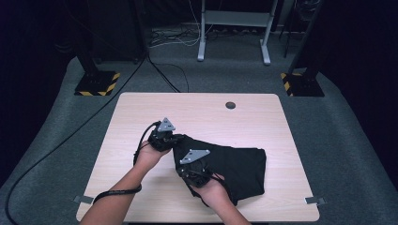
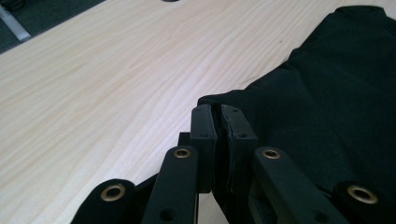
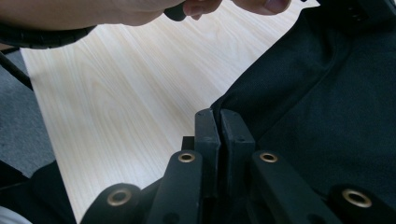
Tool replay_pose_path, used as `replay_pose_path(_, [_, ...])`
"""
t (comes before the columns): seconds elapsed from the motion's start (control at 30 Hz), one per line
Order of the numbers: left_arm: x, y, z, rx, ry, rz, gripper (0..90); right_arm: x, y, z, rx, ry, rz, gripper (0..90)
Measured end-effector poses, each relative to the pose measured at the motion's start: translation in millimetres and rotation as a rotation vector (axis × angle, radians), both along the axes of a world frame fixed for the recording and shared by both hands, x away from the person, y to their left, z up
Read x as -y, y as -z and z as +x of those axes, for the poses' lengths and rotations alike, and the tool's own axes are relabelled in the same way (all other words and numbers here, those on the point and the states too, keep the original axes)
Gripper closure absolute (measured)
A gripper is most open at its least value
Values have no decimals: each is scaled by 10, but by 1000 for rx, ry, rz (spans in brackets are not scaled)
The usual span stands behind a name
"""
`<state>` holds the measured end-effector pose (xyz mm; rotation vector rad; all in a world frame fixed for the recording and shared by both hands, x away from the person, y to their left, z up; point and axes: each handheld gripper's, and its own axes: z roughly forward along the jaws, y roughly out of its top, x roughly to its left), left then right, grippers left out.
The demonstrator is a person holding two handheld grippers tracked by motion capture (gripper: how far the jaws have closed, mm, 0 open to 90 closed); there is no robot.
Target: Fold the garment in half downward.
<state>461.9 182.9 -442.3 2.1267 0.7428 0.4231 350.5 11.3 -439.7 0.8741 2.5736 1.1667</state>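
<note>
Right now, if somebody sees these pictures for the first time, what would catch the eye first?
First comes the black cloth, a dark heap on the right half of the pale wooden table. Next, two hand-held grippers pinch its left edge: the left hand-held gripper is shut on the far corner, and the right hand-held gripper is shut on the edge nearer the person. The part of the edge between the two grips looks lifted.

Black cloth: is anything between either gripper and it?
Nothing visible. Both the left gripper and the right gripper are already shut on the left edge of the black cloth, and the table beyond it is bare.
</note>
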Motion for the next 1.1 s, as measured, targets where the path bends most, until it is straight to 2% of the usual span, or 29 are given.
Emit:
replay_pose_path(0.33, [-50,-244,-13,37,-4,7,838,-3,-233,28,12,-15,56,865])
replay_pose_path(0.5, [-86,-407,-25,66,-2,18,838,-41,-350,37,28,-31,60,865])
replay_pose_path(0.9, [-148,-650,-40,103,-10,32,838,-147,-581,60,49,-54,83,865])
replay_pose_path(1.1, [-223,-809,-68,124,-10,55,838,-216,-678,59,64,-70,95,865])
